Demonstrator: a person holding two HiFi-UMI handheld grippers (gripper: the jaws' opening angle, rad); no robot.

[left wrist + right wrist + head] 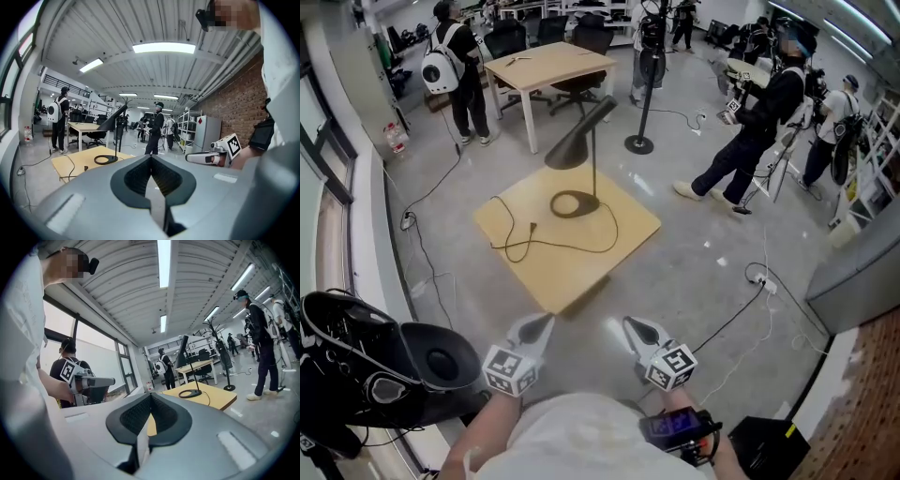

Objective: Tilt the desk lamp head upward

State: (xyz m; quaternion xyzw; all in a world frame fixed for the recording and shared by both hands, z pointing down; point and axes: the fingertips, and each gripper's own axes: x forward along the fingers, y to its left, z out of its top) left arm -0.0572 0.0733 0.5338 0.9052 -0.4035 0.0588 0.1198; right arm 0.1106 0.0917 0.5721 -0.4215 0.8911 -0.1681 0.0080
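A black desk lamp stands on a low wooden table [581, 267] ahead of me in the head view. Its cone head [579, 141] slopes downward to the left from a thin stem [594, 169] on a ring base [575, 202]. Its cable [534, 242] loops across the tabletop. My left gripper [540, 328] and right gripper [634, 328] hover side by side short of the table's near corner, both shut and empty, well apart from the lamp. The left gripper view shows the lamp head [112, 119] far beyond the closed tips [151, 157]. The right gripper view shows the lamp base [190, 393] beyond its closed tips [151, 395].
A black chair with a bag [384, 366] sits close at my left. A wooden desk [548, 66] and a floor stand [639, 141] are behind the table. Several people stand around the room. Cables [741, 309] trail over the floor at right.
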